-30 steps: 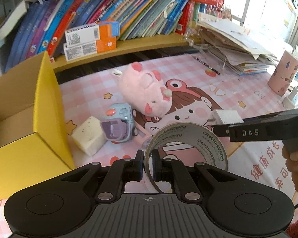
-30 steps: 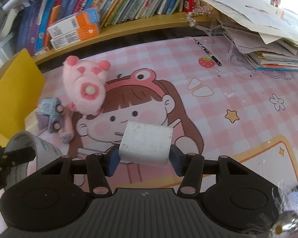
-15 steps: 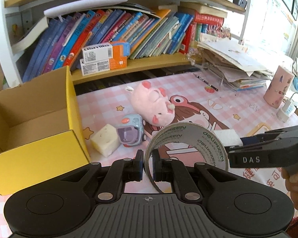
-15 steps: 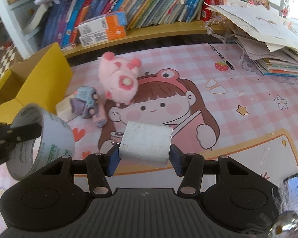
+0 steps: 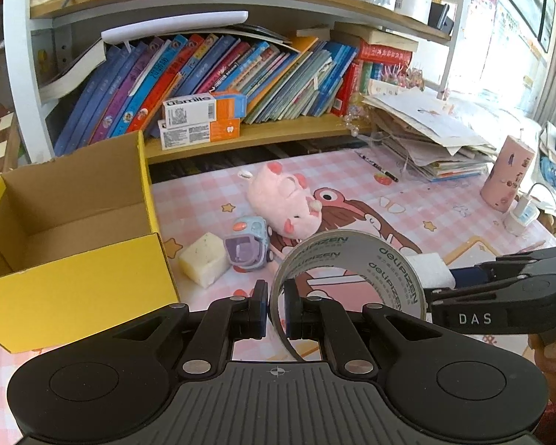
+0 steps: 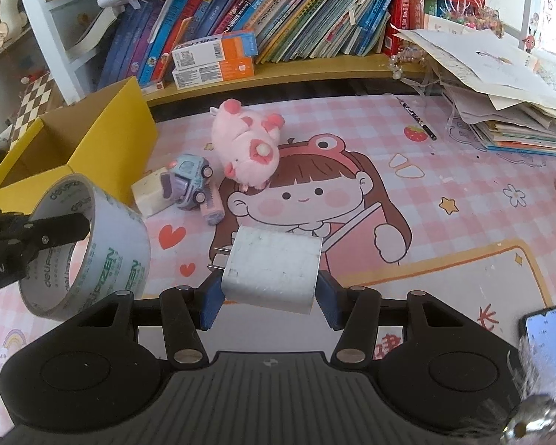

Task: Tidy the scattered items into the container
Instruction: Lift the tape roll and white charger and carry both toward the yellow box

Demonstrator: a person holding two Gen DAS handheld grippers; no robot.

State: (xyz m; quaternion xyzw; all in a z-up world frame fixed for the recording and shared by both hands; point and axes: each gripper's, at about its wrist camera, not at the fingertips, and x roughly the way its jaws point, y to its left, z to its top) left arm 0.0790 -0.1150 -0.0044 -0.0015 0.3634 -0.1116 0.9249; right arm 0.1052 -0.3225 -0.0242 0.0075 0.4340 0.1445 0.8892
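Note:
My left gripper (image 5: 276, 309) is shut on the wall of a grey tape roll (image 5: 370, 256), held above the pink mat; the roll also shows in the right wrist view (image 6: 103, 259). My right gripper (image 6: 268, 298) is shut on a white charger plug (image 6: 272, 269), also seen in the left wrist view (image 5: 432, 267). The open yellow box (image 5: 74, 282) stands at the left and looks empty; it also shows in the right wrist view (image 6: 103, 129). On the mat lie a pink plush pig (image 5: 285, 200), a blue toy car (image 5: 246, 248) and a cream block (image 5: 204, 259).
A bookshelf (image 5: 241, 133) with books and two boxes runs along the back. A paper stack (image 5: 426, 141) and a pink cup (image 5: 507, 174) sit at the right. A phone (image 6: 546, 337) lies at the near right. A small lilac item (image 6: 213, 207) lies by the car.
Both grippers have risen and pulled back with the tape roll and the plug held; more of the box, shelf and mat has come into view.

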